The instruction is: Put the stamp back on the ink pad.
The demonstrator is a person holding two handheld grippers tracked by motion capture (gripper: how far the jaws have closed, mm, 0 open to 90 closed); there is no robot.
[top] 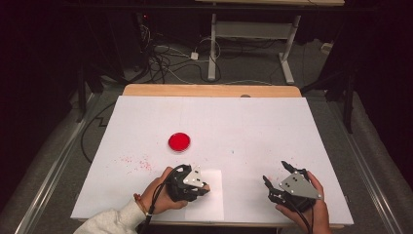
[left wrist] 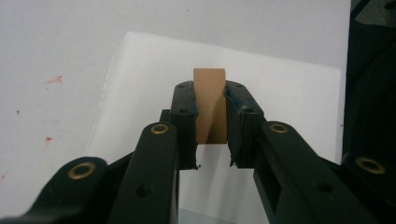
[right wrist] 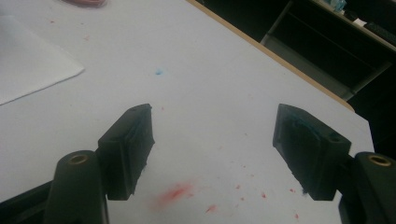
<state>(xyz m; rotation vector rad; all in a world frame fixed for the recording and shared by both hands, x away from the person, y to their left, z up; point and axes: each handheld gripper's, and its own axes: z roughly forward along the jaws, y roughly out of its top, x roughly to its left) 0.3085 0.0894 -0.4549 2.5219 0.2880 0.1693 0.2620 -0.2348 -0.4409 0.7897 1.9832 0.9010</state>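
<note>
High view: the worktop [top: 253, 126] is covered with a white sheet, and its bare wooden strip shows along the far edge. A red round dish [top: 179, 141] lies left of centre, well apart from both hands. Faint red specks are scattered on the white cover toward the left edge, in front of the dish. A smaller white paper sheet [top: 212, 197] lies at the near edge, left of centre. The left tool [top: 197, 187] is over that paper sheet, held by a hand with a light sleeve and a wrist band; what sits between its jaws cannot be made out from here. The right tool [top: 276, 181] is near the near right corner, jaws spread, nothing between them.

Left gripper view: the left tool [left wrist: 211, 116] is pinching a small wooden block [left wrist: 210, 105] between its two pads, the jaws pressing on both of its sides. The block stands upright over the white paper sheet [left wrist: 280, 93], its top end rising just past the jaw tips. Whether it touches the paper cannot be told. No writing or label is readable on the block.

Right gripper view: the right tool [right wrist: 212, 140] stands spread wide above the white cover, with red smears [right wrist: 175, 193] below it and a small blue spot [right wrist: 159, 72] farther off. No brand or lettering is legible in any view.
</note>
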